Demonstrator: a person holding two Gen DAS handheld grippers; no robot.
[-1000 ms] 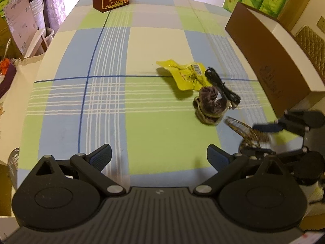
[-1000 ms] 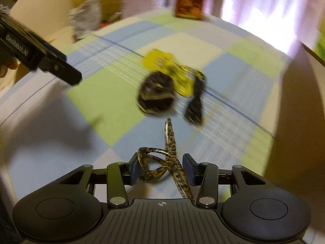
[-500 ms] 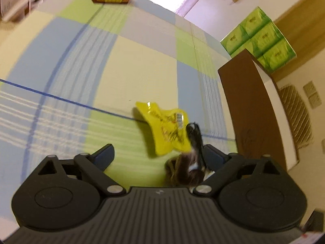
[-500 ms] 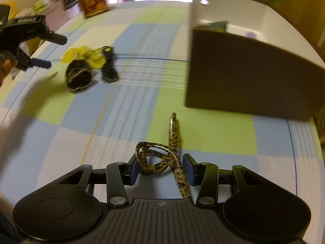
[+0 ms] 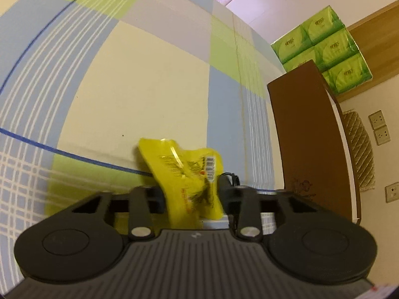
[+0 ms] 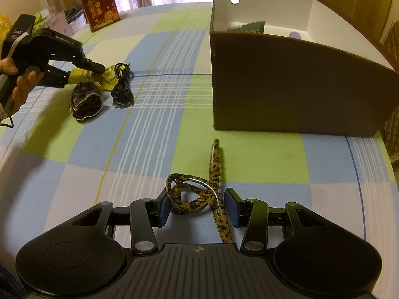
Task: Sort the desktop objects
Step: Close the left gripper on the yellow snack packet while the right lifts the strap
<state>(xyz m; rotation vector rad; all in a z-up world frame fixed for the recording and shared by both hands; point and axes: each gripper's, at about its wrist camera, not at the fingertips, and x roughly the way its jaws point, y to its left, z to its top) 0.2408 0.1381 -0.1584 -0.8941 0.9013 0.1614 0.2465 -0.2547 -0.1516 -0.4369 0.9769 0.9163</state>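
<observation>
Right wrist view showed the checked tablecloth (image 6: 154, 134) carrying every item. The brown box (image 6: 294, 84) stood open-topped at the far right, white inside, with a round hole high in its back wall. It contained a dark teal packet (image 6: 251, 27) leaning against the front wall and a small pale purple object (image 6: 294, 35); the packet's print was too small to read. Stacked green tissue packs (image 5: 324, 47) stood behind the box in the left wrist view; their lettering was illegible. A red carton (image 6: 101, 5) with gold Chinese characters stood upright at the far edge of the table.

The left gripper (image 6: 96, 68), held by a hand (image 6: 21, 84) and marked "DAS" on its body, was closing its jaws with the yellow snack packet (image 5: 189, 174) between them, and both pads appeared to touch the packet. The packet carried a barcode label and red print, unreadable through blur. A coiled black cable (image 6: 122, 87) lay just beside the packet. A dark scrunchie (image 6: 86, 102) lay near the cable, on the left.

The right gripper (image 6: 198, 206) pinched a leopard-print hair clip (image 6: 199, 196) between its blue pads, above the tablecloth in front of the box.
</observation>
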